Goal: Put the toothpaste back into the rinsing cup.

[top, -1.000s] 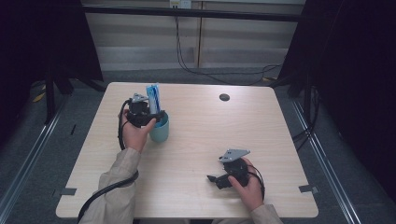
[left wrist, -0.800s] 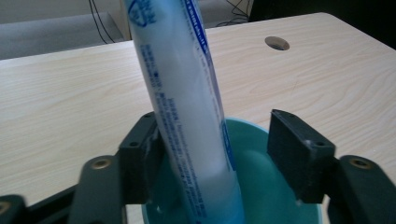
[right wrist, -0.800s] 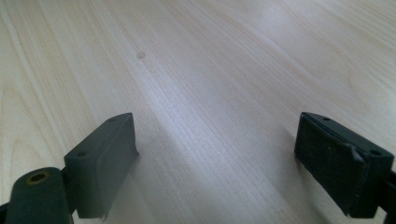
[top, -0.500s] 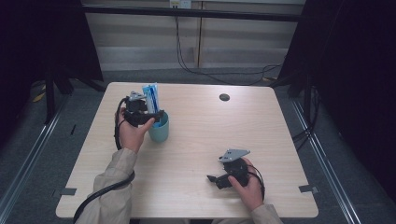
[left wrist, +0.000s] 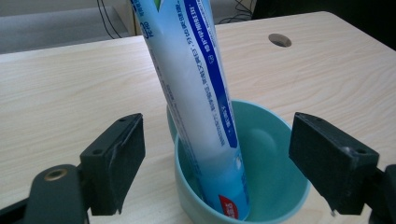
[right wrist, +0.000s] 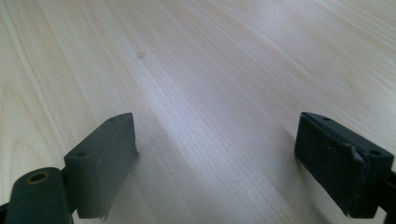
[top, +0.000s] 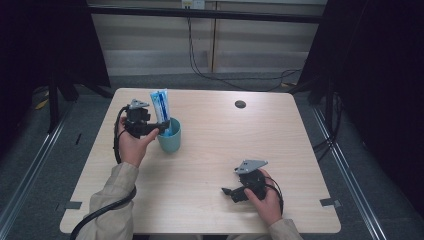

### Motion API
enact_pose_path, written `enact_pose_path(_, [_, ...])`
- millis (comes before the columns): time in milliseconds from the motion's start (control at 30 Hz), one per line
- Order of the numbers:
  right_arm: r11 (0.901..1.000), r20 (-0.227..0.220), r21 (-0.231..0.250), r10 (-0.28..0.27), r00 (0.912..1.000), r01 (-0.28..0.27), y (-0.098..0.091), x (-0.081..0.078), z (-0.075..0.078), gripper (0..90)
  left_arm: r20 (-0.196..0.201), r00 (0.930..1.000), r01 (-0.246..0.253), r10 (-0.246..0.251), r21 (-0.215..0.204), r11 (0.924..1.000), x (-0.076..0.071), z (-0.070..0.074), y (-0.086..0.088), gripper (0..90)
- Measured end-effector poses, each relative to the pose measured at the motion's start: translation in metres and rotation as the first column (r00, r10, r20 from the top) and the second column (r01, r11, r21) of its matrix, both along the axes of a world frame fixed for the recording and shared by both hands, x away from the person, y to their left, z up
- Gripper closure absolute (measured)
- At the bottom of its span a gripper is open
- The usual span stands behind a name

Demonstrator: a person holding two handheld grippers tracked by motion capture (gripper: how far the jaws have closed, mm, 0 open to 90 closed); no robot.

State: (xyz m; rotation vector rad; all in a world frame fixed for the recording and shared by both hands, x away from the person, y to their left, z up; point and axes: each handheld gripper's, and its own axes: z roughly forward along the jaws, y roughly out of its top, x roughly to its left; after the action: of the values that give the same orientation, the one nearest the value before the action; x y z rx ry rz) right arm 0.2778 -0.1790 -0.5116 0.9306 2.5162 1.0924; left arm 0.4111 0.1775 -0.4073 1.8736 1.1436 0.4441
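Toothpaste tube (left wrist: pixel 201 93) stands tilted in teal cup (left wrist: pixel 261 154). Left gripper (left wrist: pixel 217 154) jaws just opened wide, clear of both. Right gripper (right wrist: pixel 215 158) wide open, empty, over table (right wrist: pixel 210 56).

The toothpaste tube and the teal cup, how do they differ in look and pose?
The toothpaste tube is tall, slim, white with blue bands and print; the teal cup is short, wide and plain. The tube leans, its end down inside; the cup stands upright on the table. The tube rises well above the cup's rim. Both sit between the left gripper's open jaws, untouched.
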Motion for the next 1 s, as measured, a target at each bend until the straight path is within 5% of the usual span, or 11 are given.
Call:
enact_pose_path(400, [1.0000,0.000,0.000,0.000,1.0000,0.000,0.000,0.000,0.000,12.4,0.020,0.9992,0.033,-0.034,0.006,0.9994,-0.022,-0.001,0.016,16.3])
enact_pose_path(1000, [1.0000,0.000,0.000,0.001,1.0000,-0.001,0.000,0.000,0.000,12.4,-0.006,0.9982,0.060,-0.060,0.039,0.9974,-0.054,-0.057,0.027,16.2])
